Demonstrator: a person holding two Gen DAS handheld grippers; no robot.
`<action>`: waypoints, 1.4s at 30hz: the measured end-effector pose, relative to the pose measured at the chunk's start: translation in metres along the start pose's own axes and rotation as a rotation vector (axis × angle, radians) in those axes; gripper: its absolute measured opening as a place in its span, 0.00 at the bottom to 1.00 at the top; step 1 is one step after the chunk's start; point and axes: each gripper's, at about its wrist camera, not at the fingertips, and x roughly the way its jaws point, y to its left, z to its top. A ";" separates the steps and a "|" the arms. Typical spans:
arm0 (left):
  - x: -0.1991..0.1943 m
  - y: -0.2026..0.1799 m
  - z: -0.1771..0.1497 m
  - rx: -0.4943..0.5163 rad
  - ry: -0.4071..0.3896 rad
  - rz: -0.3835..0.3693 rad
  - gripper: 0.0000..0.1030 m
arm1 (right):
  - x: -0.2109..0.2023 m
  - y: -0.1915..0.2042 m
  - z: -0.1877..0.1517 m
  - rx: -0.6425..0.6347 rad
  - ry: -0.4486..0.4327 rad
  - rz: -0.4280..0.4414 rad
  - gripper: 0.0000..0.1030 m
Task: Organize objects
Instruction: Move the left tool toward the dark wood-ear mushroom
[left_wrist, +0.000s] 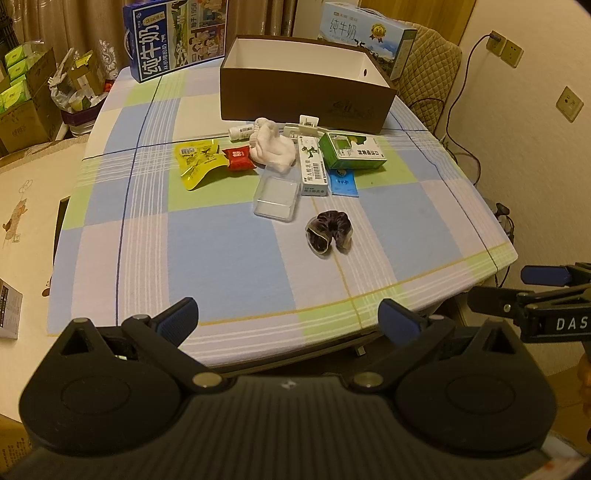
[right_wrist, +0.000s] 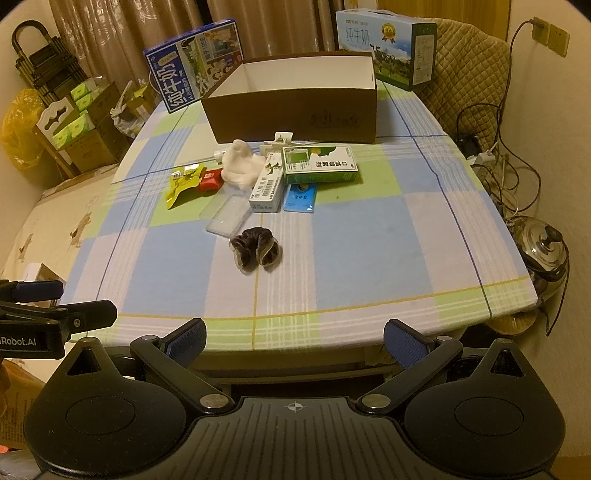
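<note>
While both grippers (left_wrist: 288, 317) gape: scrunchie (left_wrist: 329, 233) untouched

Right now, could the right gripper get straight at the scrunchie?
Probably yes. The right gripper is open and empty, and the scrunchie lies alone on bare cloth, nearer than the other clutter.

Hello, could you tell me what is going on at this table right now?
A person holds two grippers at the near table edge, and neither has touched anything. The left gripper and right gripper are open and empty. A dark scrunchie, clear case, green box and snack packets lie loose before the brown box, which looks empty.
</note>
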 end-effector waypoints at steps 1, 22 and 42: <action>0.000 0.000 0.000 -0.001 0.000 0.000 0.99 | 0.000 -0.002 0.002 -0.001 0.001 0.001 0.98; 0.015 -0.015 0.020 -0.026 0.005 0.012 0.99 | 0.009 -0.026 0.027 -0.020 0.009 0.025 0.98; 0.069 -0.028 0.051 -0.003 0.030 -0.044 0.99 | 0.035 -0.065 0.067 -0.021 0.008 0.045 0.98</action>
